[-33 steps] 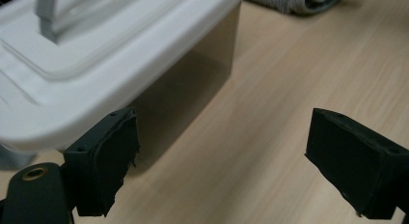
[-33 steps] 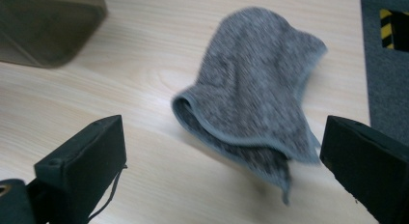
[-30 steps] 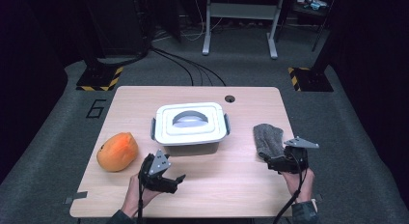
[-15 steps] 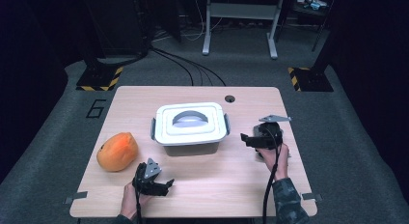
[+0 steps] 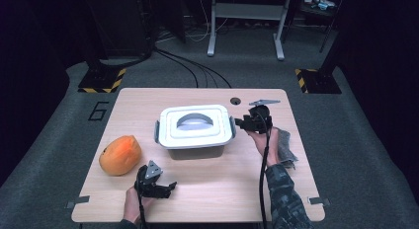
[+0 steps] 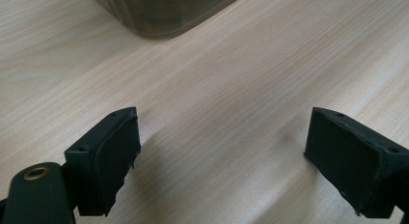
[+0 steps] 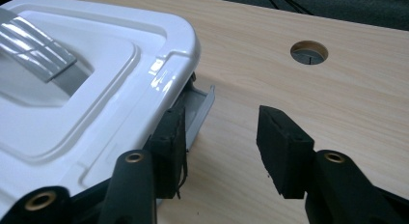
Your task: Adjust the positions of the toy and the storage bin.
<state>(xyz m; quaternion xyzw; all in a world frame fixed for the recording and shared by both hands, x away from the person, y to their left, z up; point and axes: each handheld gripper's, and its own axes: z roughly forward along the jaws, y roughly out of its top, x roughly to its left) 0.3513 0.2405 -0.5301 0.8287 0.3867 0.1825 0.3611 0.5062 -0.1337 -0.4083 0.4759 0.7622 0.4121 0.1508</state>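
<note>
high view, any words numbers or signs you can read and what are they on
"6" - a large dark numeral on the grey floor left of the table.
Yellow and black hazard stripes, no wording, on two floor stand bases.
No readable text on the white box lid, the orange fruit or the cloth.

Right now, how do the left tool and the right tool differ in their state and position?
The left tool has wide-open jaws with nothing between them, while the right tool has jaws that have just been closing. The left tool hovers over bare light wooden table; the right tool sits at the grey side latch of the white plastic lidded box. Neither tool grips anything.
</note>
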